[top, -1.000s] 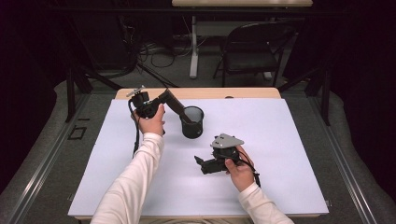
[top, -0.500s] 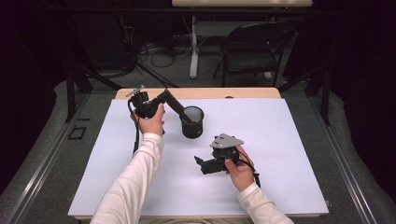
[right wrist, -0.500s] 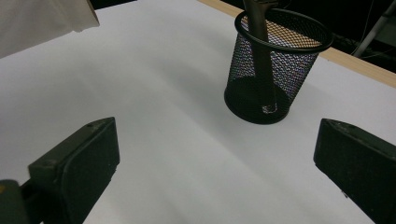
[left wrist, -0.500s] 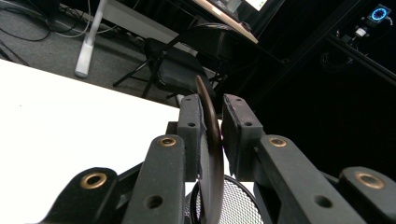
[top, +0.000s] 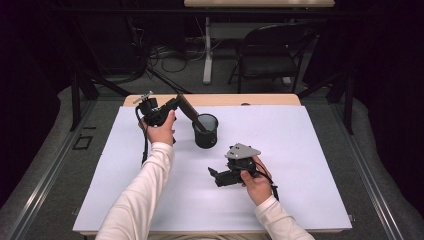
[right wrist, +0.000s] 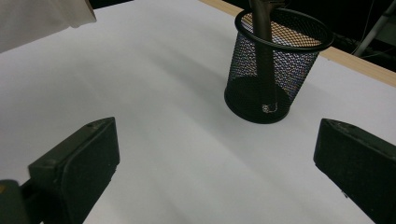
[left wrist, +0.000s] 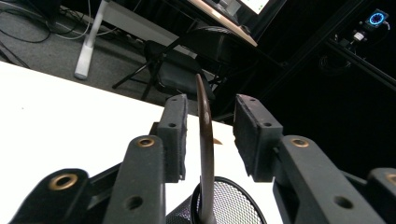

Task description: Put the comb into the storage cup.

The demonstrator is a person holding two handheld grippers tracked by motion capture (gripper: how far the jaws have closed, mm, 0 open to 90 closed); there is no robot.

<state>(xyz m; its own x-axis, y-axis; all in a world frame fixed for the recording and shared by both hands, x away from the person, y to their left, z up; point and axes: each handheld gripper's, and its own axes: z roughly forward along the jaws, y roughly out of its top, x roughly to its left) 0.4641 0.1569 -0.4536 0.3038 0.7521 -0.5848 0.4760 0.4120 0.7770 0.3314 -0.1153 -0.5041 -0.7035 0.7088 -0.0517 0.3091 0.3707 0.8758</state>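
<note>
A black mesh cup point(top: 205, 131) stands on the white table point(top: 310, 150) toward the back. A dark brown, flat, slender tool point(top: 187, 107) stands in the cup and leans up to the left. My left gripper point(top: 176, 101) is raised beside the cup; its jaws straddle the tool's upper end point(left wrist: 204, 130) with a gap on each side, open. My right gripper point(top: 214, 176) rests low on the table in front of the cup, jaws wide open and empty. In the right gripper view the cup point(right wrist: 275, 70) and the tool point(right wrist: 264, 56) lie ahead, beyond my right gripper point(right wrist: 215, 154).
A wooden strip point(top: 250, 99) runs along the table's far edge. Behind the table stand a black chair point(top: 270, 55) and a desk leg point(top: 207, 50) among floor cables. A white sleeve point(right wrist: 42, 18) crosses the right gripper view's top left.
</note>
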